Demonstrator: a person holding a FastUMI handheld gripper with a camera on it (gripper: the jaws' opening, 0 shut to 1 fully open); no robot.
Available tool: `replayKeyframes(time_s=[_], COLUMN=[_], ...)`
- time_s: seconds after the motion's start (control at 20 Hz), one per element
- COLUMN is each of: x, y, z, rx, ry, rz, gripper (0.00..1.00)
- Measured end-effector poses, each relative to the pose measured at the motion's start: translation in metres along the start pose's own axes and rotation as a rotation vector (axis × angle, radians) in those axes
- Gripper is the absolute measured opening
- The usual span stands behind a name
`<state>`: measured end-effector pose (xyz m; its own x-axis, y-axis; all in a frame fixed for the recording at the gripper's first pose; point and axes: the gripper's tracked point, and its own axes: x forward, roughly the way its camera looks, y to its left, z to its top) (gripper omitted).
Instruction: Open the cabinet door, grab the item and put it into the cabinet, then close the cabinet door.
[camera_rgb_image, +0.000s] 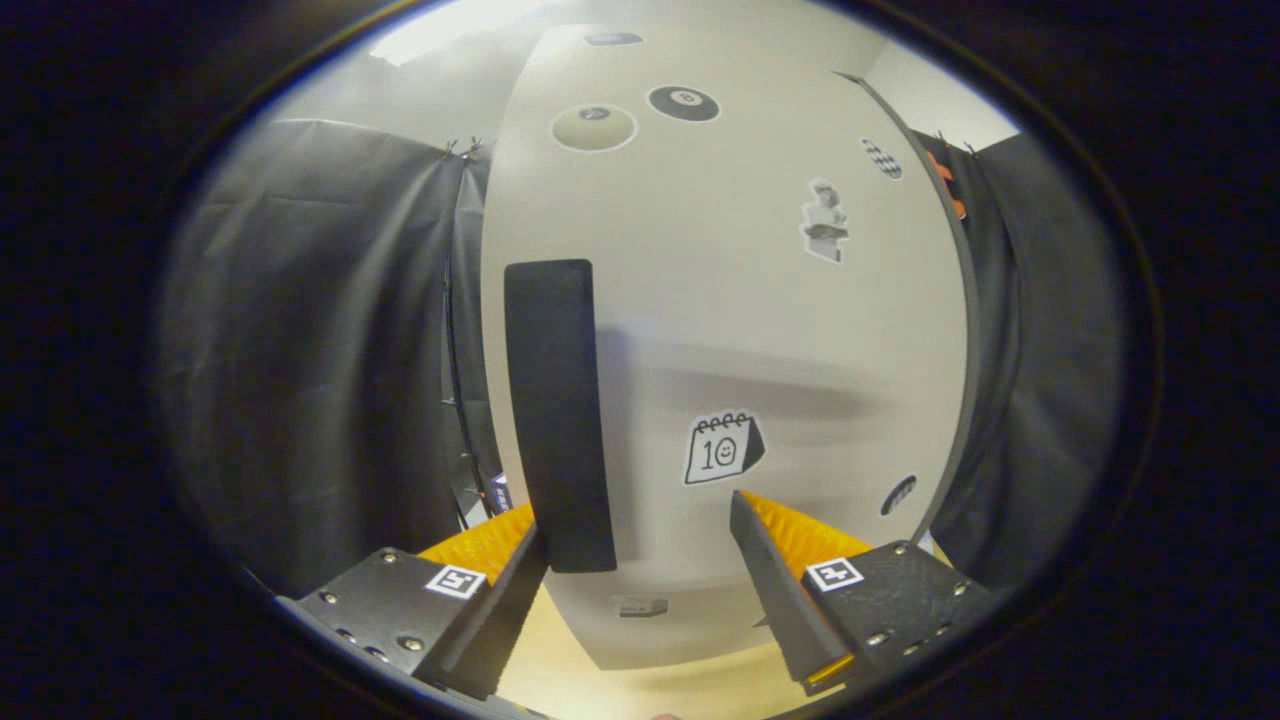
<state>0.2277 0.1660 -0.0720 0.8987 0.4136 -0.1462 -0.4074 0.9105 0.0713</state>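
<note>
A white cabinet door (720, 330) with several stickers stands right in front of me, seemingly shut. A tall black handle (558, 410) runs upright near the door's left edge. My gripper (640, 535) is open, very close to the door. The handle's lower end sits just inside the left finger (500, 580), touching or nearly touching it. The right finger (775, 580) stands well apart from the handle, below a calendar sticker (722, 448). Nothing is pressed between the two fingers.
Black cloth (320, 340) hangs on both sides of the cabinet. A light wooden surface (640, 690) lies under the cabinet's lower edge. The door's right edge (960, 300) curves away toward more black cloth.
</note>
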Motion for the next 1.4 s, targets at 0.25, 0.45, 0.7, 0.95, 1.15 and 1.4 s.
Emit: replayKeyframes(time_s=[0.25, 0.45, 0.7, 0.95, 1.15, 1.4], x=[0.032, 0.058, 0.077, 0.088, 0.091, 0.089], y=[0.004, -0.002, -0.006, -0.009, -0.01, -0.003], z=[0.004, 0.006, 0.009, 0.01, 0.011, 0.01], rx=[-0.023, -0.012, -0.007, -0.009, -0.012, 0.013], ry=[-0.032, -0.079, -0.123, -0.137, -0.142, -0.118], rz=[-0.052, -0.139, -0.218, -0.255, -0.263, -0.236], gripper=[1.0, 1.0, 1.0, 1.0, 1.0, 1.0])
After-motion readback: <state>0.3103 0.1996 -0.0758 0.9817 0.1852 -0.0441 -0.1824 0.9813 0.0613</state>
